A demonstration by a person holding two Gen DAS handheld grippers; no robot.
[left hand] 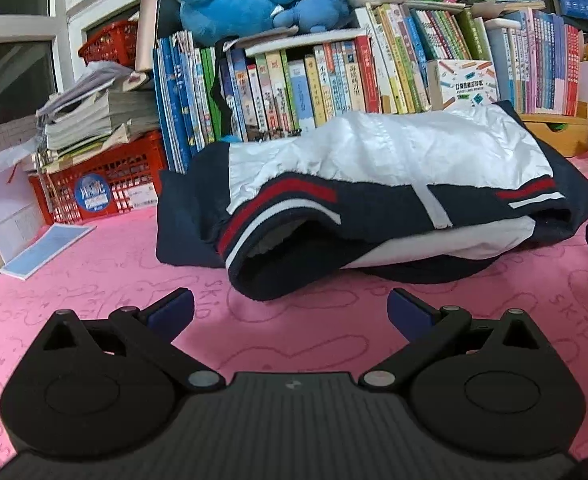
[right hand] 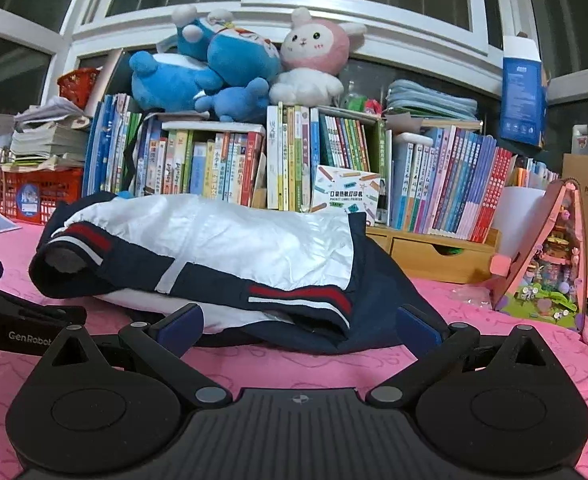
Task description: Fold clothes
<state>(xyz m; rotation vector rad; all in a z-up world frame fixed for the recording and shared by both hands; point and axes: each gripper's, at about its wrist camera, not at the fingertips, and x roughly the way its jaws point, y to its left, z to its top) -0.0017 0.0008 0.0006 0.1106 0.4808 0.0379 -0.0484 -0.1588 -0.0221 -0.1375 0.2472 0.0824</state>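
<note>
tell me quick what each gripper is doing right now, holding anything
Left gripper: open, holding nothing, short of the folded jacket.
Right gripper: open, holding nothing.

Surface: pink cloth (left hand: pixel 93 264) with a faint outlined cartoon print, covering the whole foreground. Landmark: row of upright books (right hand: pixel 221 168) along the back edge of the cloth. On top of the books: blue plush toys (right hand: pixel 197 76) and a pink-and-white rabbit plush (right hand: pixel 314 60). Left of the books: red plastic crate (left hand: pixel 105 184) carrying a paper stack (left hand: pixel 97 116). Right of the books: wooden drawer unit (right hand: pixel 434 252), then a pink miniature house (right hand: pixel 550 264). Behind the books: white-framed windows (right hand: pixel 334 8), panes dark. Lighting indoor.
</note>
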